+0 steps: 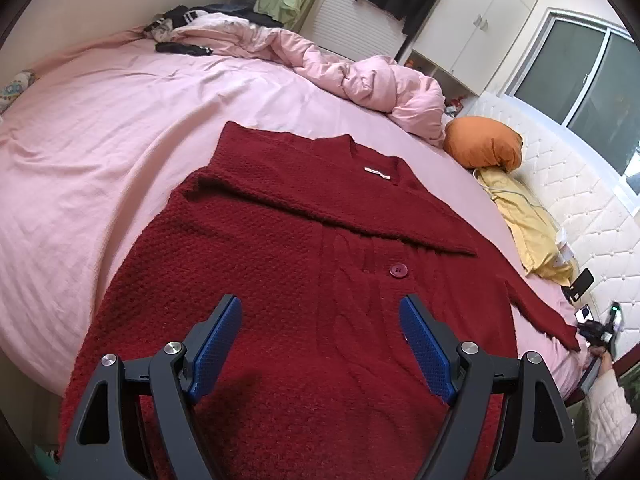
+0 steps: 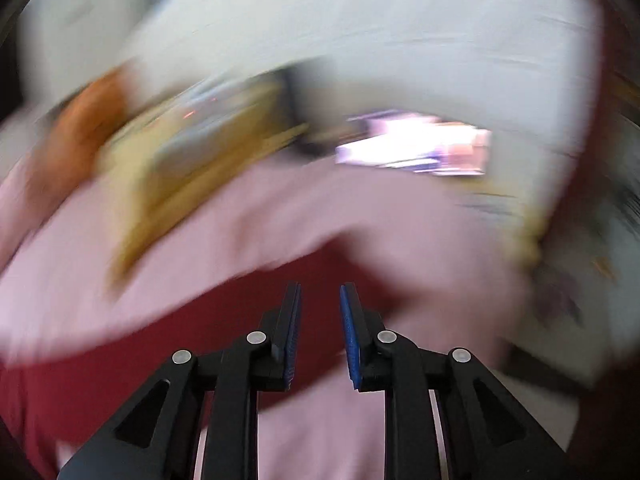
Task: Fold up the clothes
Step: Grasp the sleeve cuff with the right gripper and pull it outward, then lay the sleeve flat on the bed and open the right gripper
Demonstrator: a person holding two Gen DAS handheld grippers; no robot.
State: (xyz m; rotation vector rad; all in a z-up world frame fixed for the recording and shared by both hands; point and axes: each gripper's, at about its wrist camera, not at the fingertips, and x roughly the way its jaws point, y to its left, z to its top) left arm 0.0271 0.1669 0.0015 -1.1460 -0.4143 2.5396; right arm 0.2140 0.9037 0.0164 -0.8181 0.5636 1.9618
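our left gripper [image 1: 320,340] hangs wide and empty over the red cardigan [image 1: 304,264]; its unfolded sleeve [image 1: 544,312] runs rightward, nearer our right gripper [image 2: 320,320], narrow and empty.

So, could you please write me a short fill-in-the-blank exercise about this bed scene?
1. The cardigan lying on the pink bed sheet is ____ in colour.
2. The cushion by the headboard is ____.
3. The left hand-held gripper hangs with its jaws ____.

Missing: red; orange; open
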